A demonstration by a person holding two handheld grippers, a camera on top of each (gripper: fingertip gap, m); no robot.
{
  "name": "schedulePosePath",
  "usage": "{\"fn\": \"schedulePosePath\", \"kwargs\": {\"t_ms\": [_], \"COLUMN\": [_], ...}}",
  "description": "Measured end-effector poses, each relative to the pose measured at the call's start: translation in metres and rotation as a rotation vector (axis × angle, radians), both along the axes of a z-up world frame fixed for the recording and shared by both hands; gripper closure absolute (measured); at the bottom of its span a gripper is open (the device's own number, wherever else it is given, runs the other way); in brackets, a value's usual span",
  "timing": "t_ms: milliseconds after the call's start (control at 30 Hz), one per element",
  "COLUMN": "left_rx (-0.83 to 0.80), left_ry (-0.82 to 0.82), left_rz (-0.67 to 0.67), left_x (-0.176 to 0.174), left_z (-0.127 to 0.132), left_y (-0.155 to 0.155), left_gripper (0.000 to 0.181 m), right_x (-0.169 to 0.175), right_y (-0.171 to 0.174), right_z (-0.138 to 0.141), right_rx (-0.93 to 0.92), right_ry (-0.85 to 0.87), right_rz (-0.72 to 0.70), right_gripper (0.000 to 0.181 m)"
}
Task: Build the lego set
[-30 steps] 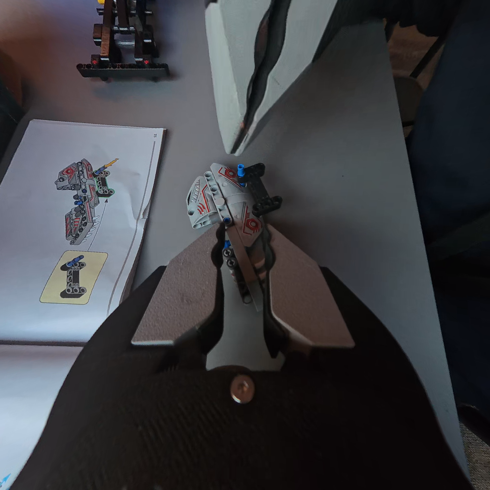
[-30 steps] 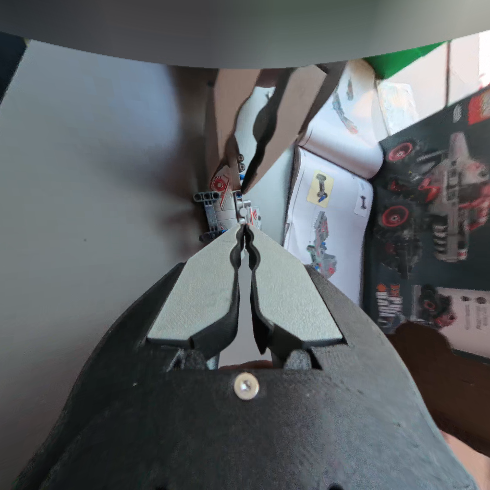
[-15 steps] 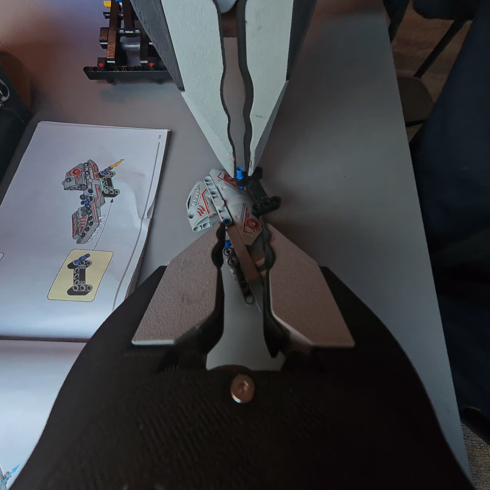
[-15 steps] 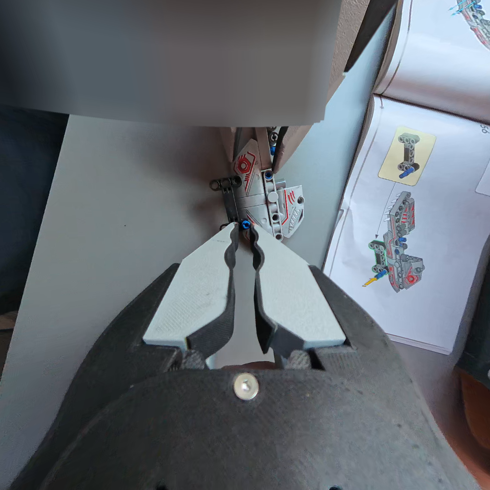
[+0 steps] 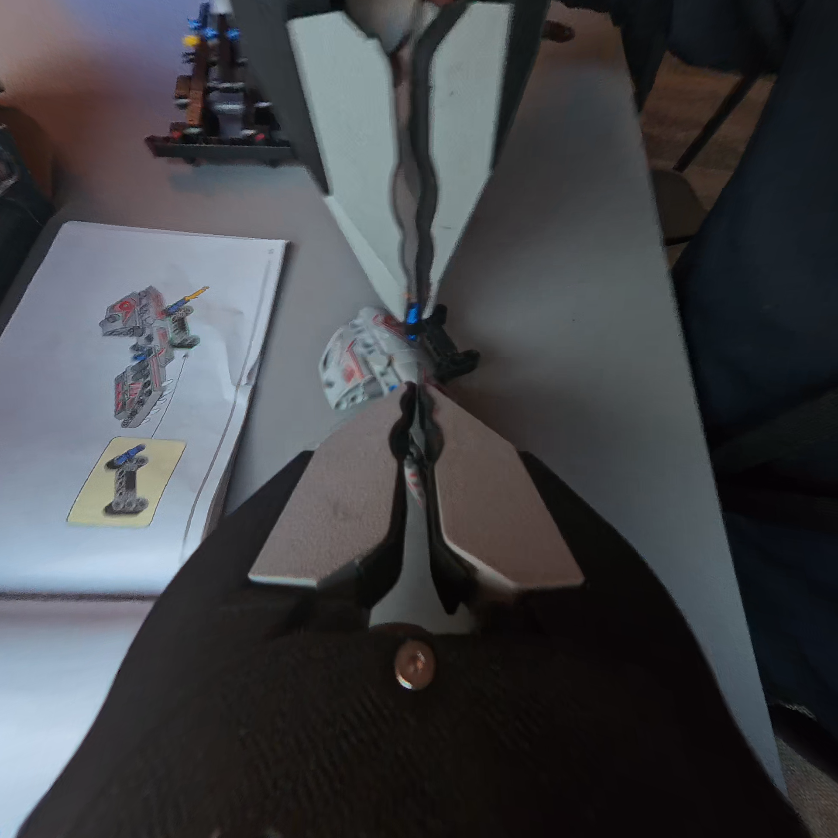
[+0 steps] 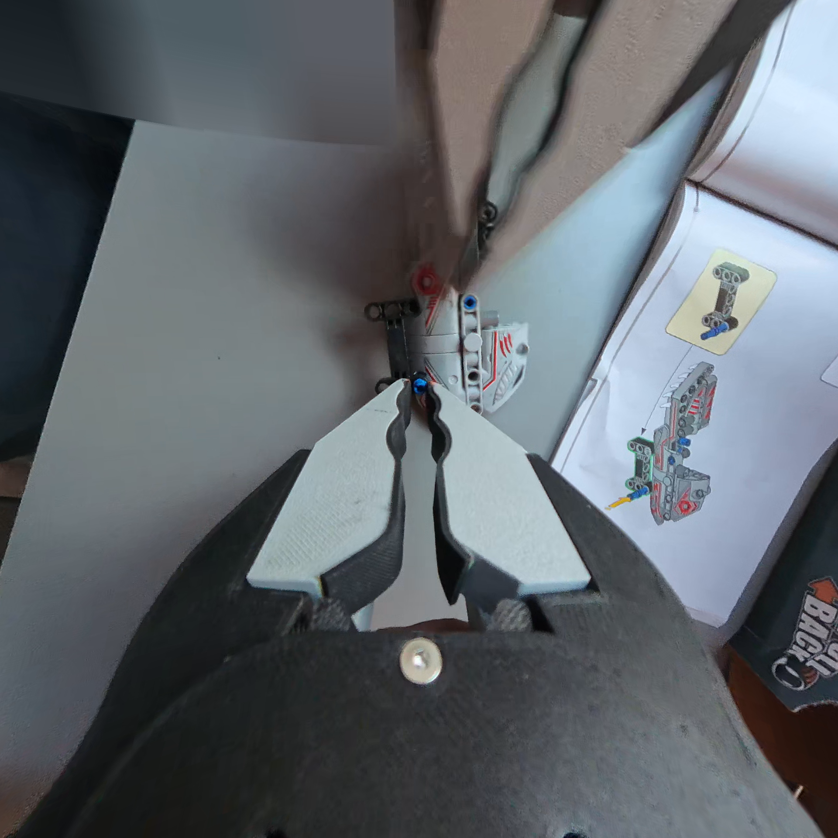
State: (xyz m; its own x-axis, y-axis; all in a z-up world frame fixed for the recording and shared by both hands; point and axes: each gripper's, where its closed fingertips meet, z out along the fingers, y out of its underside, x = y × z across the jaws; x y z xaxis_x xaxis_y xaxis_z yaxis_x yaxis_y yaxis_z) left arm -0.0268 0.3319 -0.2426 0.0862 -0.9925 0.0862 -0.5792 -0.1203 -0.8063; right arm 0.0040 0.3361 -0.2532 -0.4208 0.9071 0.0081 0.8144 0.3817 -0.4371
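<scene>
My left gripper (image 5: 413,399) is shut on a grey lego sub-assembly (image 5: 362,358) with red markings and holds it above the grey table (image 5: 567,317). A black beam (image 5: 446,349) sticks out on the assembly's right side, with a blue pin (image 5: 411,315) at its far end. My right gripper (image 5: 415,290) comes in from the far side, facing the left one, and is shut on that blue pin. In the right wrist view the right gripper (image 6: 419,392) pinches the blue pin (image 6: 419,385) at the near end of the assembly (image 6: 471,353). The left gripper (image 6: 462,276) holds its far end.
An open instruction booklet (image 5: 136,385) lies to the left and also shows in the right wrist view (image 6: 725,408). A black lego chassis (image 5: 217,113) stands at the back left. The set's dark box (image 6: 807,635) lies beside the booklet. The table's edge (image 5: 680,362) runs close on the right, with a chair beyond.
My right gripper has swung round from the side to face the left gripper head on, and its tips have closed on the blue pin. The left gripper still holds the assembly, now more edge-on between its fingers.
</scene>
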Motion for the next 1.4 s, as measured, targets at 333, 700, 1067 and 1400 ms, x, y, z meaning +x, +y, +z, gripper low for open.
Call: {"fn": "schedulePosePath", "kwargs": {"t_ms": [333, 700, 1067, 1400], "left_rx": [-0.061, -0.184, -0.18, -0.225], "left_ry": [0.024, -0.012, -0.006, -0.081], "left_rz": [0.063, 0.052, 0.058, 0.139], "left_x": [-0.005, -0.001, 0.002, -0.022], "left_z": [-0.005, -0.009, -0.011, 0.016], "left_y": [0.007, 0.003, 0.001, -0.004], "left_gripper": [0.176, 0.169, 0.171, 0.134], "right_x": [-0.006, -0.011, -0.015, -0.02], "right_y": [-0.001, -0.008, -0.014, -0.019], "right_z": [0.001, 0.0, 0.0, 0.0], "right_rx": [-0.026, 0.032, 0.094, 0.062], "right_ry": [-0.01, -0.101, -0.192, -0.164], "right_rz": [0.009, 0.101, 0.146, 0.071], "right_gripper": [0.18, 0.18, 0.181, 0.18]}}
